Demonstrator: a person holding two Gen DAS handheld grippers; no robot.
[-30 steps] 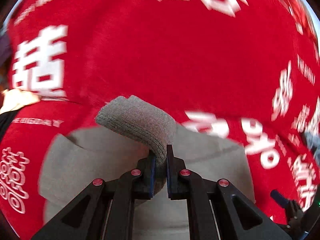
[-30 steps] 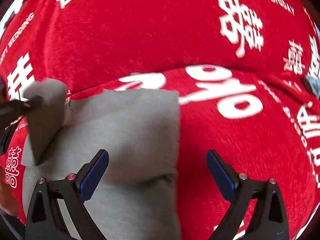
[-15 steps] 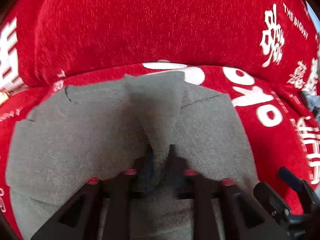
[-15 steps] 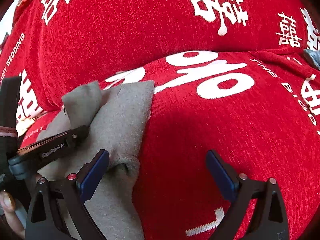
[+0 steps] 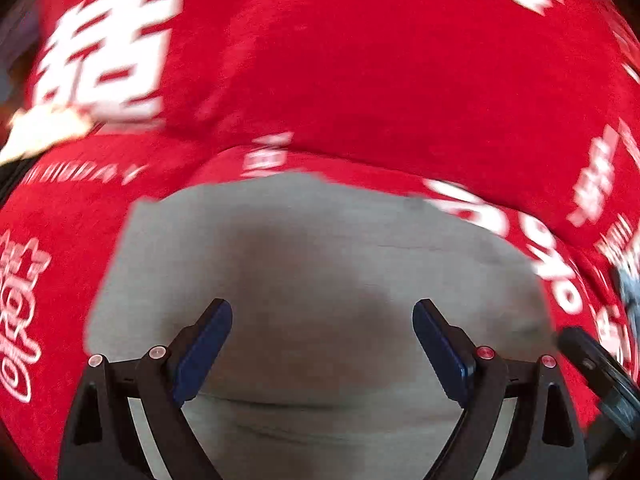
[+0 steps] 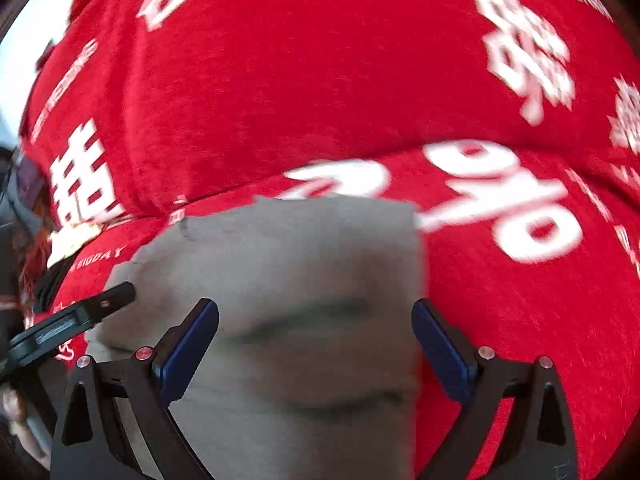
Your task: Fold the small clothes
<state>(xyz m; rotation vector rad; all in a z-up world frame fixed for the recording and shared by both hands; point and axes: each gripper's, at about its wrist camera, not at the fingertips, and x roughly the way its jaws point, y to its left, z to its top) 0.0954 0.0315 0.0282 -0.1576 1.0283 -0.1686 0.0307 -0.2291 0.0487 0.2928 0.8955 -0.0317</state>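
Observation:
A small grey knitted garment (image 5: 320, 248) lies folded flat on a red cloth with white characters (image 5: 360, 80). My left gripper (image 5: 322, 320) hovers over it, its jaws opening wide, and nothing sits between the blue pads (image 5: 204, 344). In the right wrist view the same grey garment (image 6: 304, 256) fills the lower middle, and my right gripper (image 6: 316, 320) stands open above it, holding nothing. The tip of the left gripper (image 6: 108, 304) shows at the garment's left edge. A black finger of the right gripper (image 5: 592, 364) enters the left wrist view at the lower right.
The red cloth (image 6: 320, 80) rises into a padded ridge behind the garment. A pale object (image 6: 72, 240) lies at the left edge of the cloth. Part of a hand (image 6: 16, 420) shows at the lower left. A bluish-grey item (image 5: 630, 292) sits at the far right.
My left gripper carried a flap of the grey garment across, laid it down and let go, its jaws spreading wide. The right gripper stayed open and shifted back over the garment.

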